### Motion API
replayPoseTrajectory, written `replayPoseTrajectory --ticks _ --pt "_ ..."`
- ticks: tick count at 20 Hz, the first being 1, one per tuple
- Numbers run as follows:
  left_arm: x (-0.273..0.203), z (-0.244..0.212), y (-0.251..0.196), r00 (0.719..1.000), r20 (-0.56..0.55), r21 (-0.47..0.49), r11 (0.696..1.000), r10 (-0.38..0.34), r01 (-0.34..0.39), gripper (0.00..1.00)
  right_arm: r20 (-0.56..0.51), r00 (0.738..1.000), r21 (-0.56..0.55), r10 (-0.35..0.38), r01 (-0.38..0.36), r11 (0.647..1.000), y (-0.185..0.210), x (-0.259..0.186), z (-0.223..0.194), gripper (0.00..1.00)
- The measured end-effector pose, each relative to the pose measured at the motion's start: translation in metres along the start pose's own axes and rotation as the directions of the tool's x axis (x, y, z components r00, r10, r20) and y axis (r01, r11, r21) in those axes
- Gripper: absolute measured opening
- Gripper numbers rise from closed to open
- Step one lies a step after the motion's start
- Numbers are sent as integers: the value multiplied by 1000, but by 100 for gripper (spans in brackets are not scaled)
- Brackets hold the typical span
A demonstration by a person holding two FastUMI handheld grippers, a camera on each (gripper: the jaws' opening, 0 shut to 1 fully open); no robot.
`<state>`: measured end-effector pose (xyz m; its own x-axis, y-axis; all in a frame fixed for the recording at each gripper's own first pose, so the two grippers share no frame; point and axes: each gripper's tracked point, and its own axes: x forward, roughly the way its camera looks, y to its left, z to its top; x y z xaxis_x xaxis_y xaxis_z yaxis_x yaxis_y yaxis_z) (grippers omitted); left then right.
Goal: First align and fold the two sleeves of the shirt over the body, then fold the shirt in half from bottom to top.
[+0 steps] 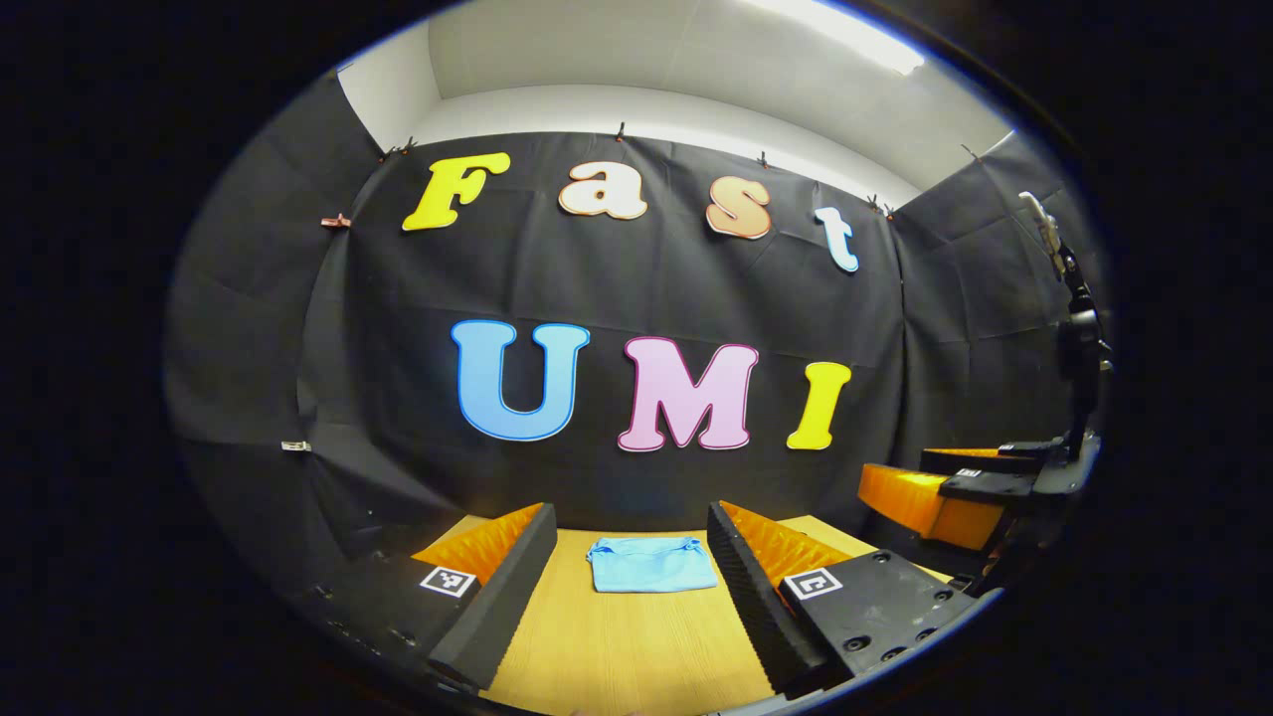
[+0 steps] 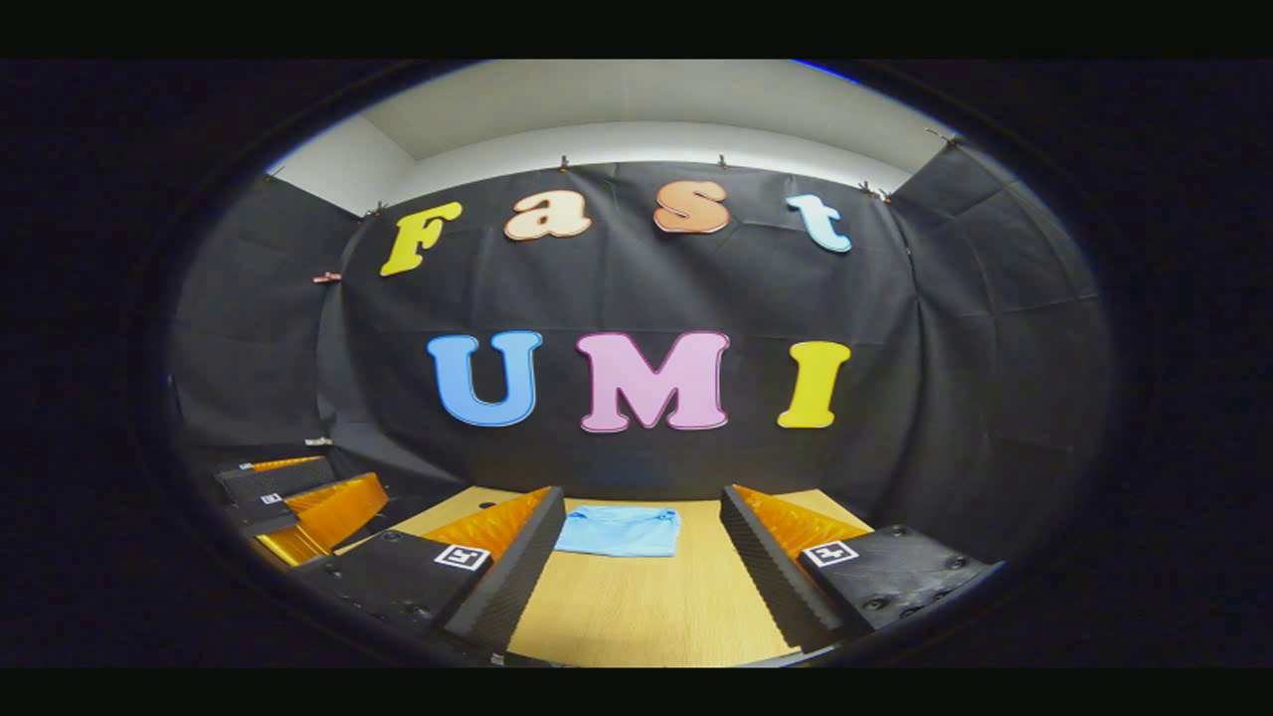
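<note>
Blue shirt [image 1: 651, 565] folded on wooden table [image 1: 627, 646], both hand-held grippers [image 1: 636, 597] [image 2: 636, 587] spread apart, holding nothing

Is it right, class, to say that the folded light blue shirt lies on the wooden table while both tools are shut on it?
Not quite. The shirt does lie folded on the table, but the left tool and the right tool are open and apart from it, as each gripper view shows.
</note>
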<state>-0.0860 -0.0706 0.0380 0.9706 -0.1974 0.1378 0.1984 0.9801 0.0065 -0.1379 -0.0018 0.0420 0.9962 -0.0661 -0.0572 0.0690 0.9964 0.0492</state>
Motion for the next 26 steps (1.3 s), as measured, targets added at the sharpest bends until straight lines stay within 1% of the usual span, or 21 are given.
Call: replayPoseTrajectory --ticks 3,5,13,14,16,19,26 --pt "-1 -2 -2 1000 -16 -4 1000 -23 23 97 -6 1000 10 -26 27 1000 -4 0 -2 98" --pt "-2 -1 3 1000 -15 -8 1000 -23 23 96 -9 999 -1 -36 36 999 -4 -1 -5 98" --pt "-1 -11 11 998 -48 -23 999 -36 35 97 -28 999 -32 -45 44 999 6 -7 -12 98" --pt "0 -11 12 998 -50 -20 999 -40 39 97 -28 999 -29 -45 44 999 8 -7 -12 100" --pt "2 -13 13 998 -55 -18 999 -44 43 97 -32 998 -29 -47 46 999 9 -8 -13 98" --pt "4 -15 18 998 -55 -14 999 -30 29 97 -35 998 -33 -51 50 998 7 -8 -14 98" --pt "9 -22 17 997 -71 -24 999 -27 25 97 -43 998 -35 -50 49 998 5 -4 -16 98"
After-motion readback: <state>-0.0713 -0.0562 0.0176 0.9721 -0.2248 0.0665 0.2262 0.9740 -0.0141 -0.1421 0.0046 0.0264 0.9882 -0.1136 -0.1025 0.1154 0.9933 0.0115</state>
